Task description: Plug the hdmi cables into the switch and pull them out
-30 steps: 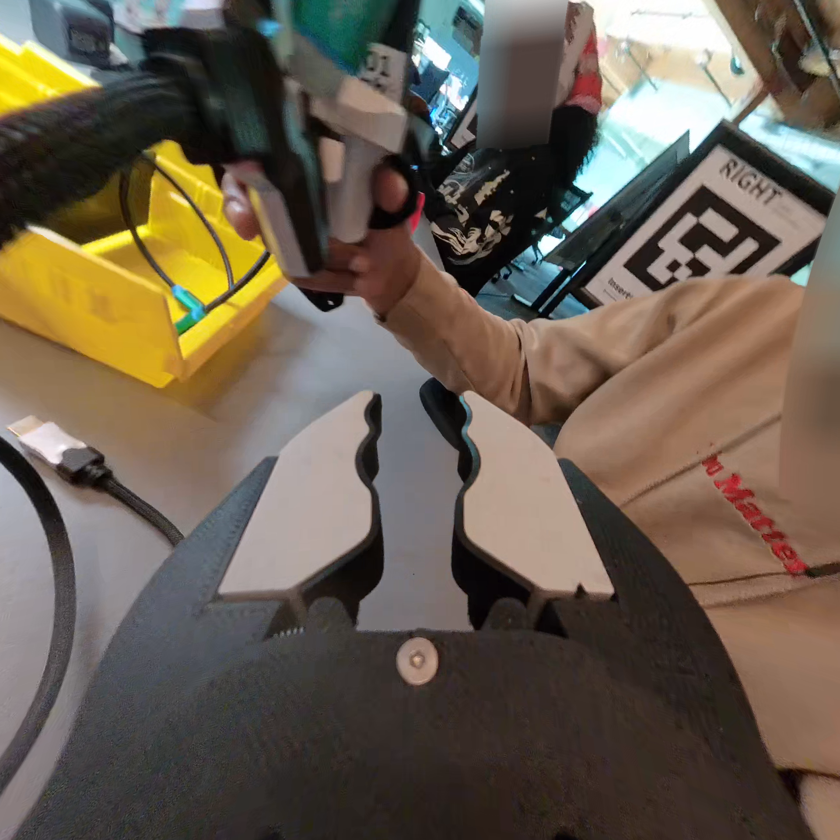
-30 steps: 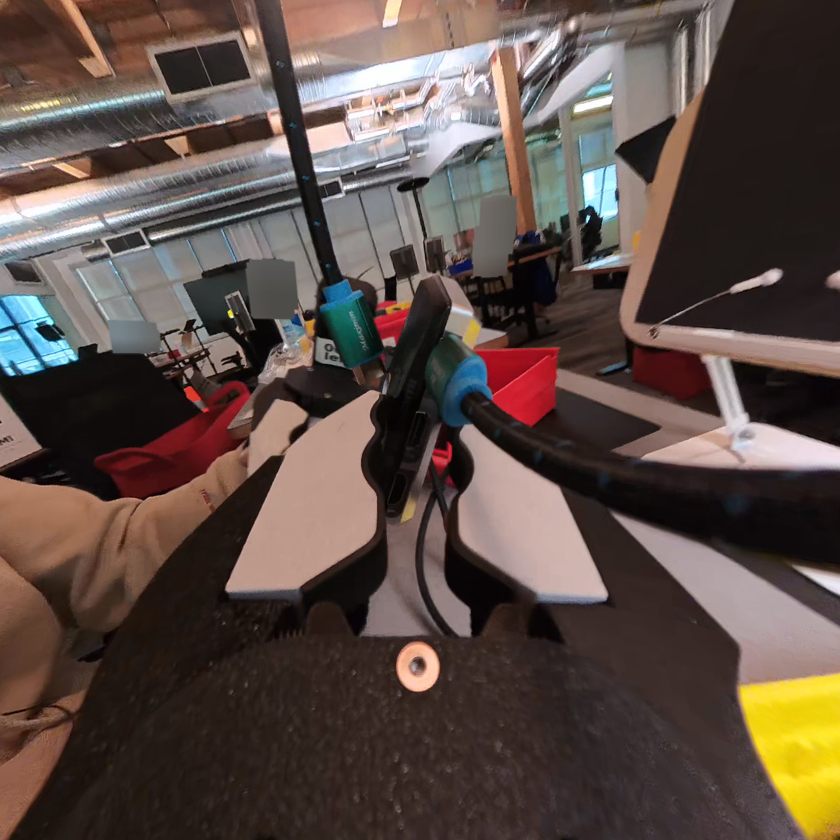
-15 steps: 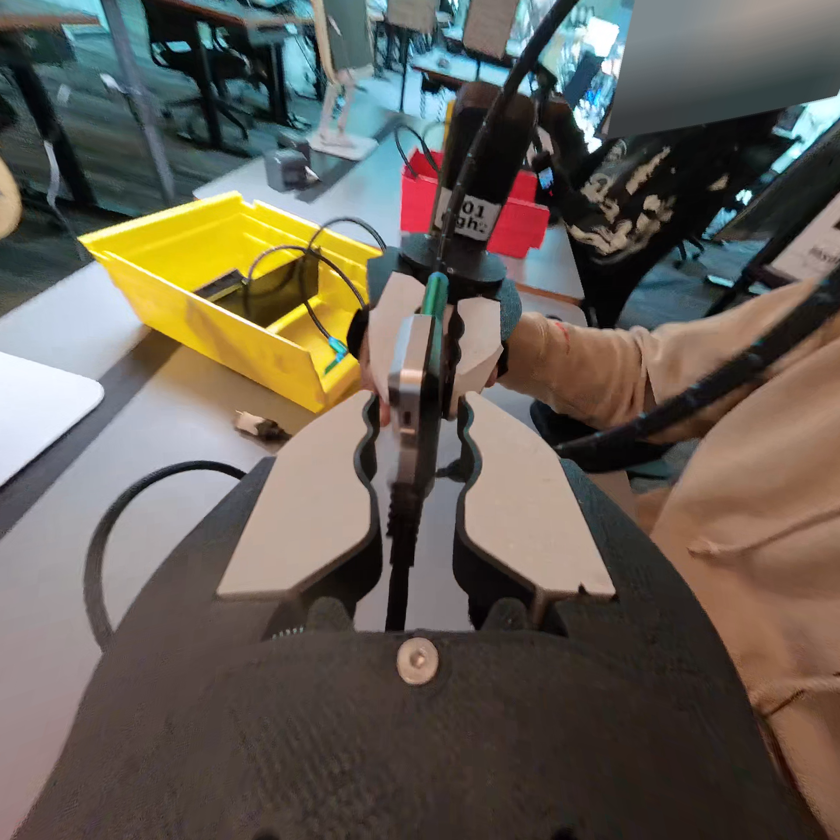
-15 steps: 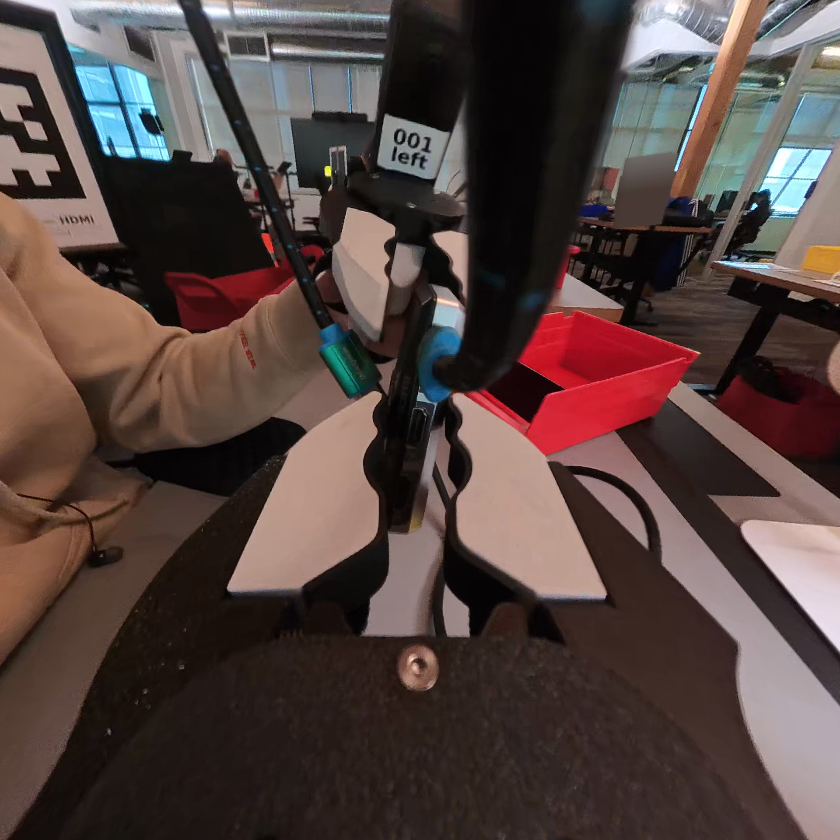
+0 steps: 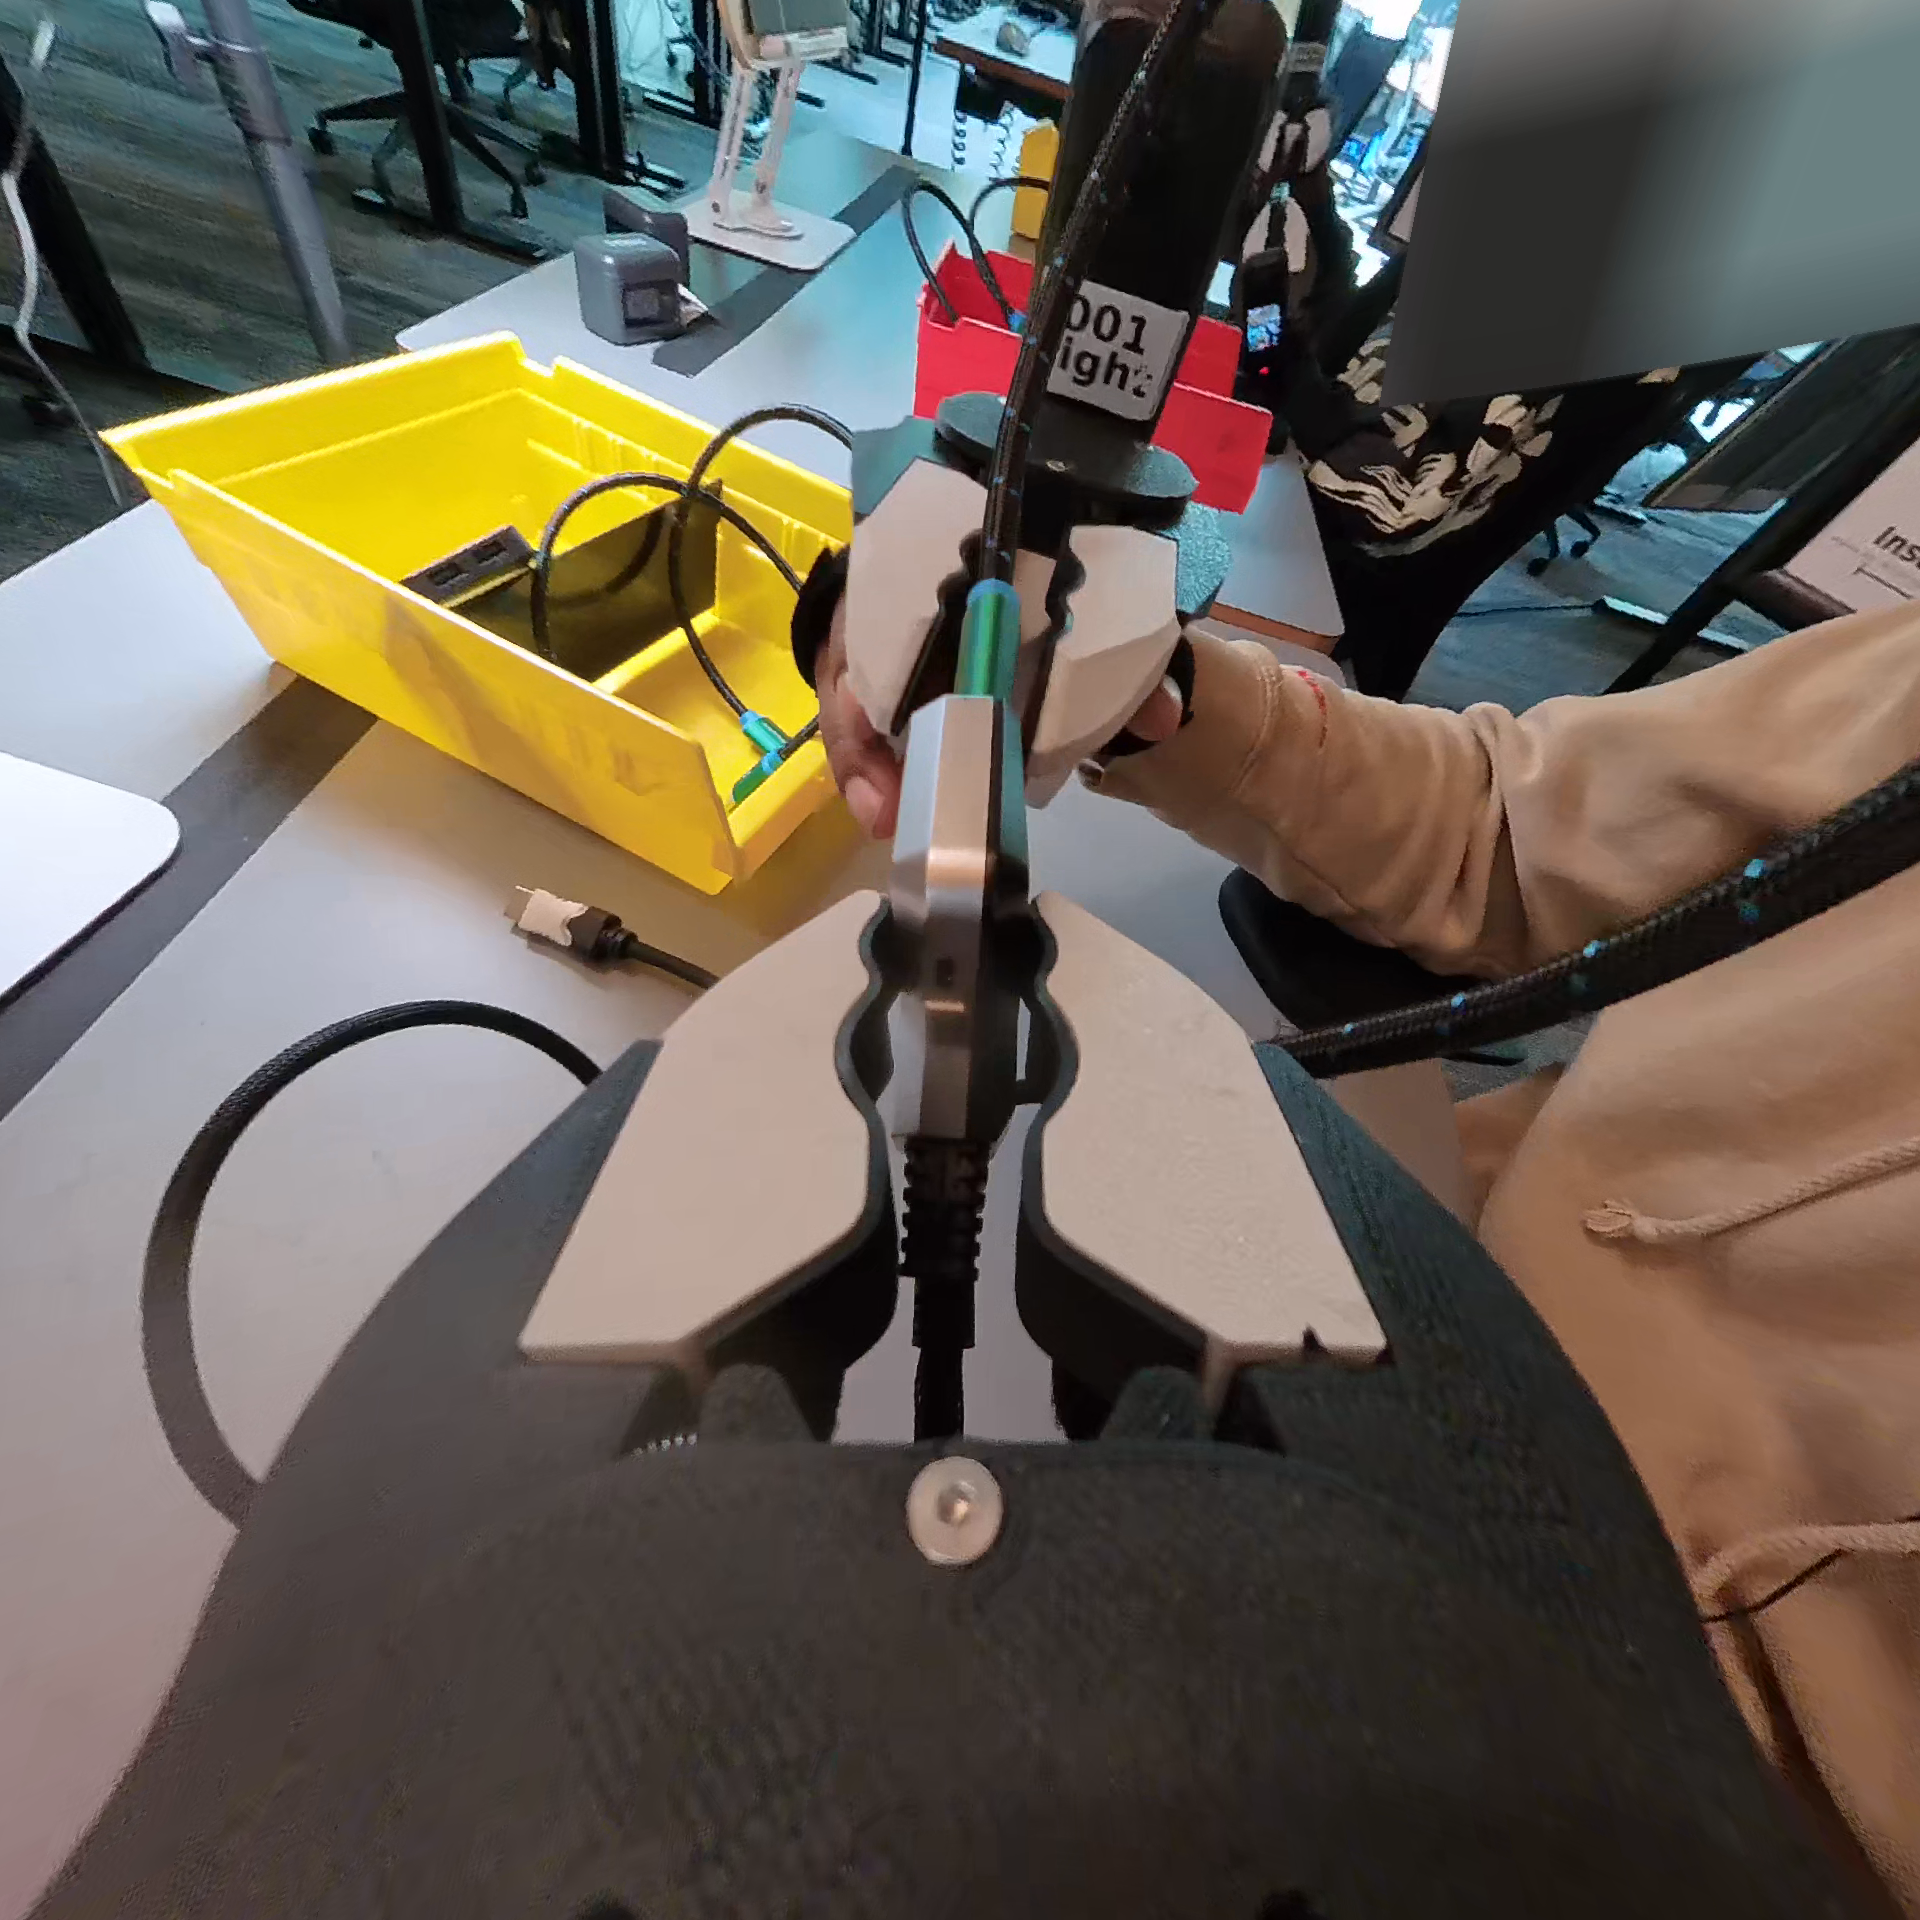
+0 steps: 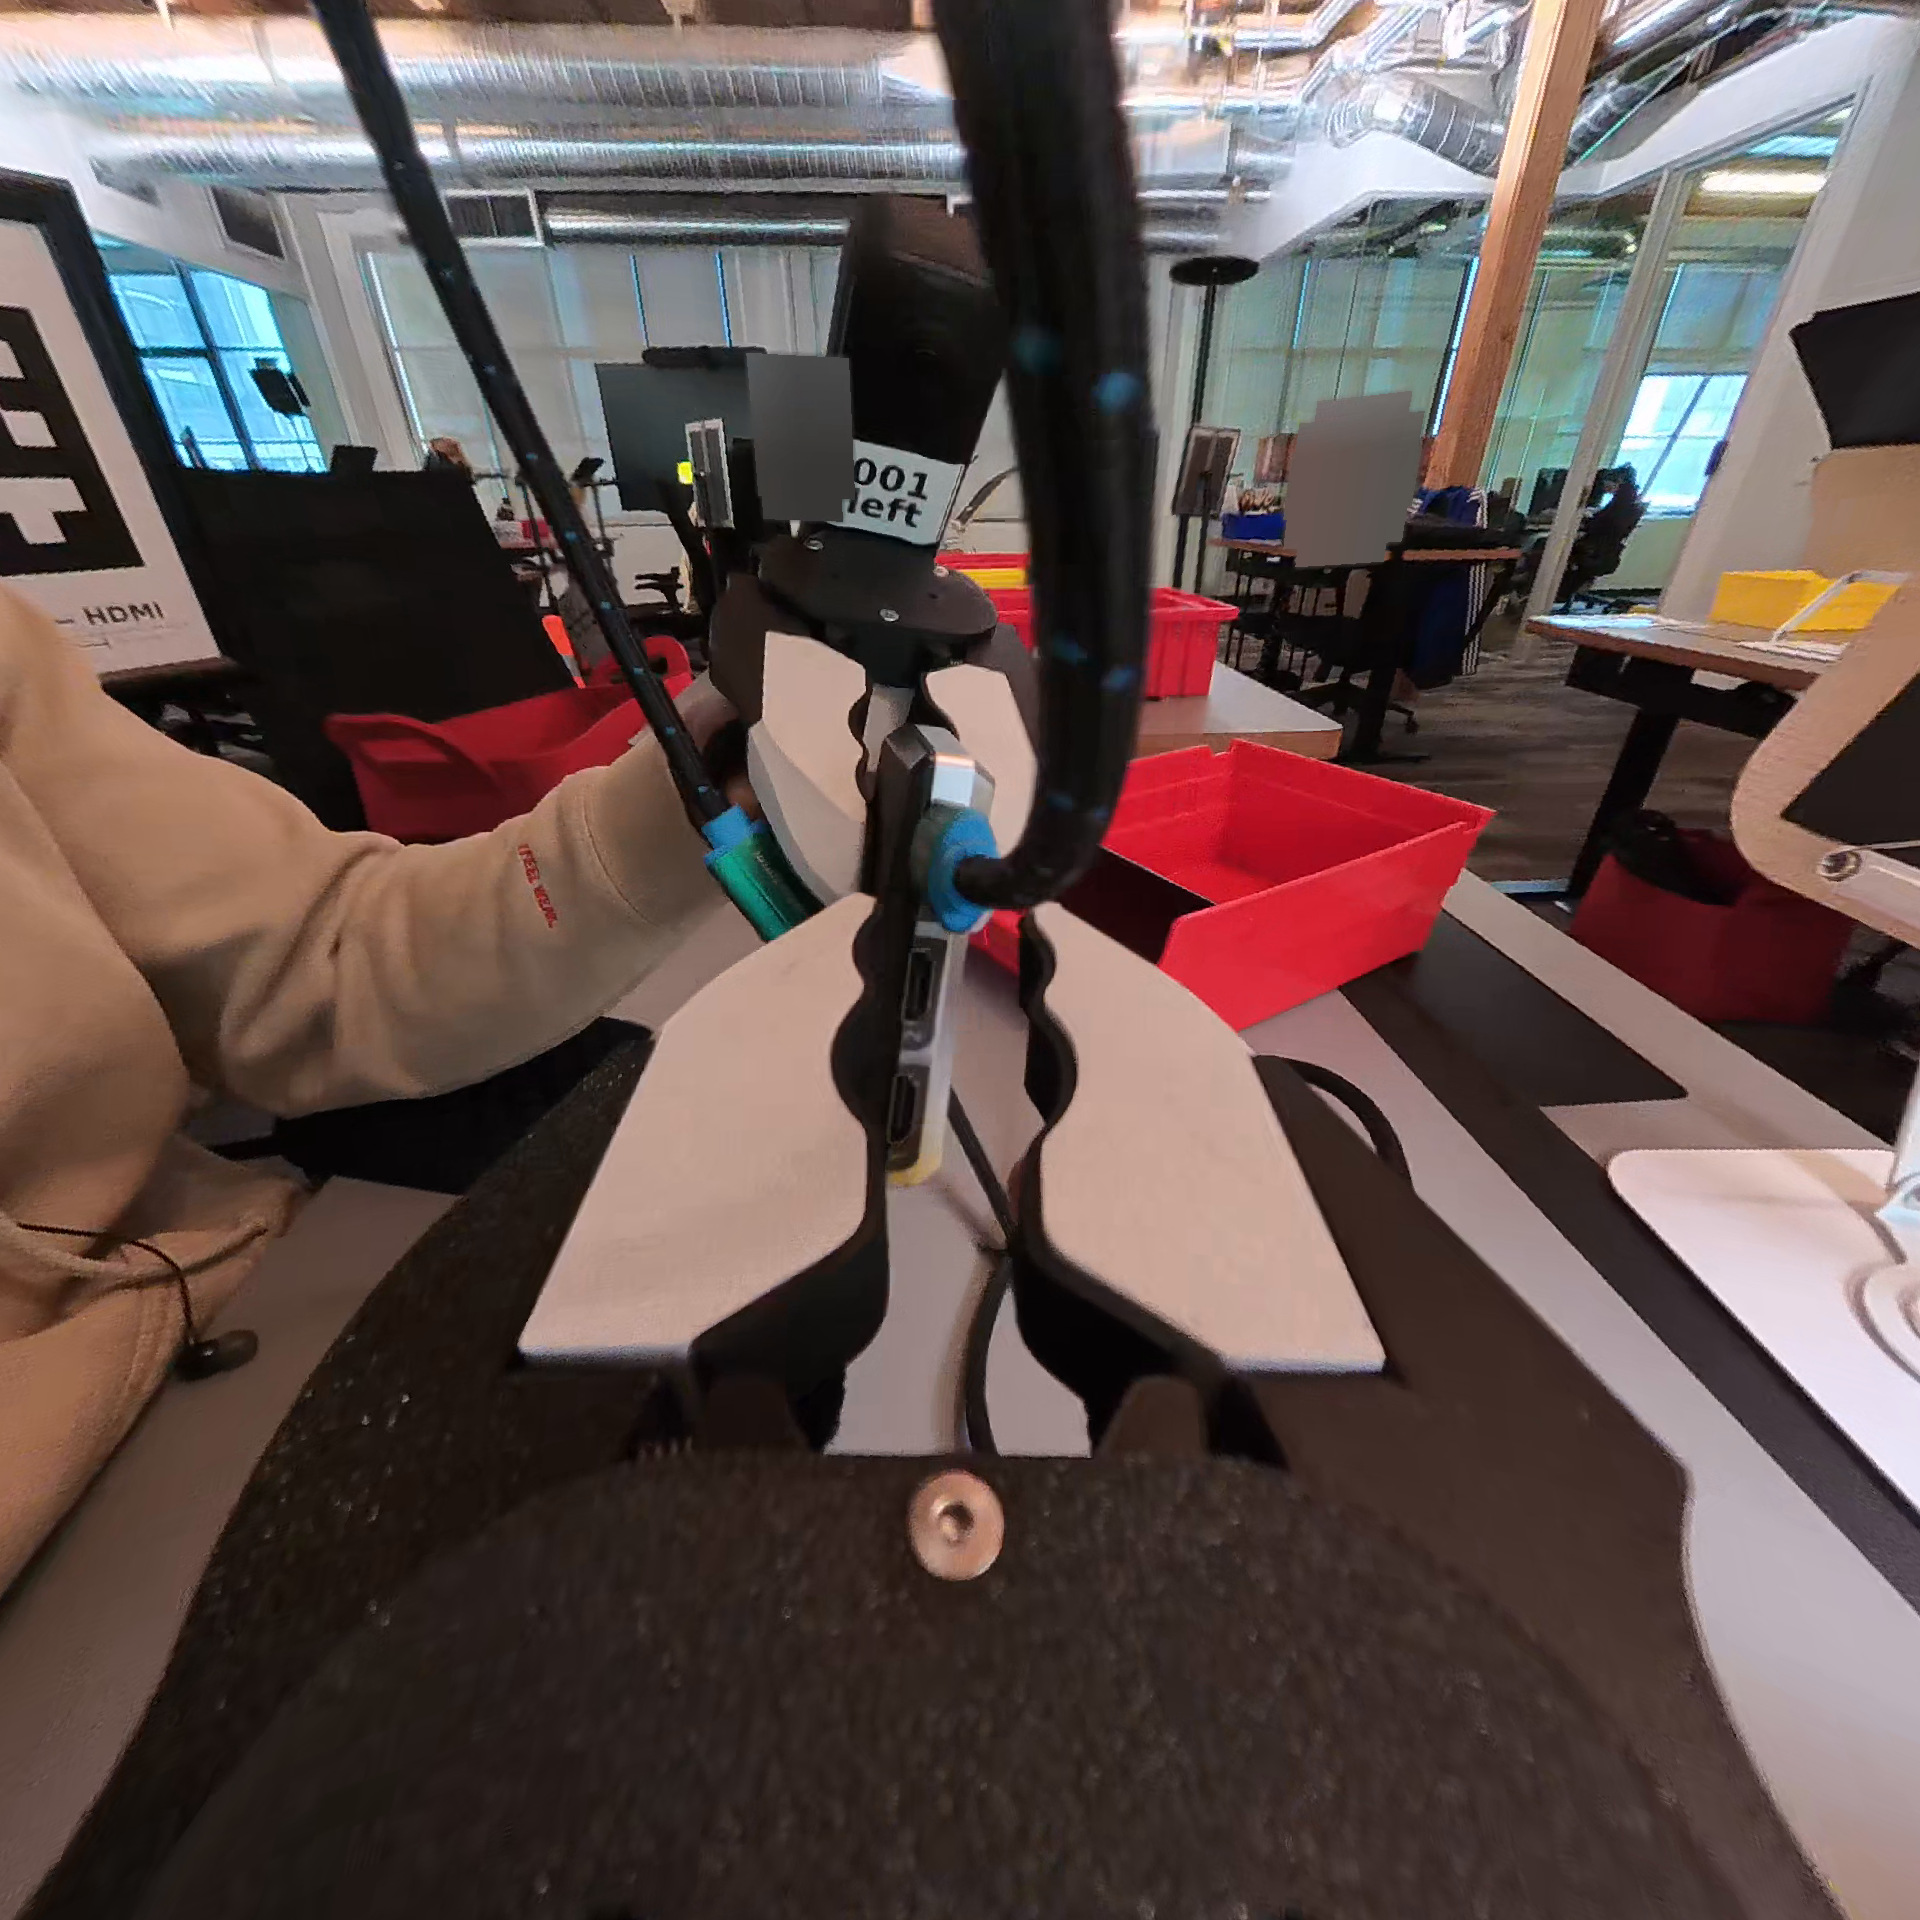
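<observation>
2 hand-held grippers face each other tip to tip above the counter (image 5: pixel 364 935), toward the person's edge, with the switch (image 5: pixel 940 831) between them, edge-on and off the surface.

Left hand-held gripper (image 5: pixel 956 909): fingers narrowly spaced, the switch fills the gap and touches both pads, so it is clamped on the switch. A ribbed black cable end (image 5: pixel 940 1195) leaves the switch's near end between the fingers.

Right hand-held gripper (image 6: pixel 945 909): narrow gap. The switch lies against 1 finger, with a sliver of space to the other. Cannot tell whether it grips.

2 free ports show on the switch's edge in the right wrist view. A thick cable with a blue collar (image 6: pixel 961 868) is plugged in above them. A green plug (image 5: pixel 982 644) on a thin braided cable meets the switch's far end.

1 loose plug (image 5: pixel 561 920) lies on the counter just beside the yellow bin (image 5: pixel 468 665). The red bin (image 6: pixel 1299 904) sits farther off.
</observation>
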{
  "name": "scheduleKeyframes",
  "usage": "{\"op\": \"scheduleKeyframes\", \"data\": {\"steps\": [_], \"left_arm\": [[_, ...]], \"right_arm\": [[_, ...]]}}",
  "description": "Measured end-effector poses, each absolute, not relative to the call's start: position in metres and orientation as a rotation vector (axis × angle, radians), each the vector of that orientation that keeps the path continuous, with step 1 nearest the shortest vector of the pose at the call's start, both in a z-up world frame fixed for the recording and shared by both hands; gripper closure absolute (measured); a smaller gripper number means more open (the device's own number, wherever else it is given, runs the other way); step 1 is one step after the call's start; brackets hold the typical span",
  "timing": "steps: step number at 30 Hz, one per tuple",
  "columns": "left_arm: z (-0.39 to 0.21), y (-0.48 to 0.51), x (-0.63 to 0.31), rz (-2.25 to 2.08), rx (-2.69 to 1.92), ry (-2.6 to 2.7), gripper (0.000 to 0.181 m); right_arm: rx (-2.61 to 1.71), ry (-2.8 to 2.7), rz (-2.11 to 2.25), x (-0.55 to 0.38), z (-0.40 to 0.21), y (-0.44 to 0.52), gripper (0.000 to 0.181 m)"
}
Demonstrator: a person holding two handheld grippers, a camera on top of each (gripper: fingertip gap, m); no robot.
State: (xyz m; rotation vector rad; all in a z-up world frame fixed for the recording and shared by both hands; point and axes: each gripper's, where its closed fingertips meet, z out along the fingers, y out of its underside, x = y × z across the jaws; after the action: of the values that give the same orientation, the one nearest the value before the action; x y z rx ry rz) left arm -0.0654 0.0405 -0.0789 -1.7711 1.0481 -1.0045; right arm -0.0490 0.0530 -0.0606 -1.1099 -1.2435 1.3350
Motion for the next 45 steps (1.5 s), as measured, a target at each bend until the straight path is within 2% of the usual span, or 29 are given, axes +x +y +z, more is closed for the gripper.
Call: {"op": "scheduleKeyframes", "data": {"steps": [5,16,19,22,27,32,40,42,45], "left_arm": [[-0.085,0.037,-0.059,-1.005,-1.782,1.092,0.159],[-0.074,0.036,-0.049,-1.036,-1.711,1.088,0.158],[-0.054,0.055,-0.105,-1.025,-1.680,0.877,0.159],[-0.046,0.056,-0.147,-0.909,-1.692,0.831,0.159],[-0.047,0.064,-0.148,-0.951,-1.697,0.753,0.159],[-0.052,0.064,-0.138,-0.959,-1.711,0.777,0.159],[-0.058,0.066,-0.139,-0.970,-1.735,0.773,0.159],[-0.059,0.066,-0.138,-0.974,-1.740,0.775,0.159],[-0.061,0.067,-0.138,-0.973,-1.749,0.779,0.159]], "right_arm": [[-1.060,-1.228,1.417,-0.048,-0.054,0.046,0.169],[-1.002,-1.292,1.392,-0.033,-0.045,0.043,0.170],[-0.938,-1.037,1.475,0.024,-0.011,0.077,0.170],[-1.152,-0.931,1.072,0.084,-0.011,0.126,0.170],[-1.537,-0.837,0.678,0.139,-0.037,0.171,0.170],[-1.845,-0.825,0.807,0.146,-0.070,0.163,0.170],[-2.270,-0.767,0.493,0.174,-0.146,0.185,0.170],[-2.278,-0.730,0.381,0.184,-0.149,0.195,0.167],[-2.214,-0.649,0.213,0.201,-0.134,0.208,0.150]]}}
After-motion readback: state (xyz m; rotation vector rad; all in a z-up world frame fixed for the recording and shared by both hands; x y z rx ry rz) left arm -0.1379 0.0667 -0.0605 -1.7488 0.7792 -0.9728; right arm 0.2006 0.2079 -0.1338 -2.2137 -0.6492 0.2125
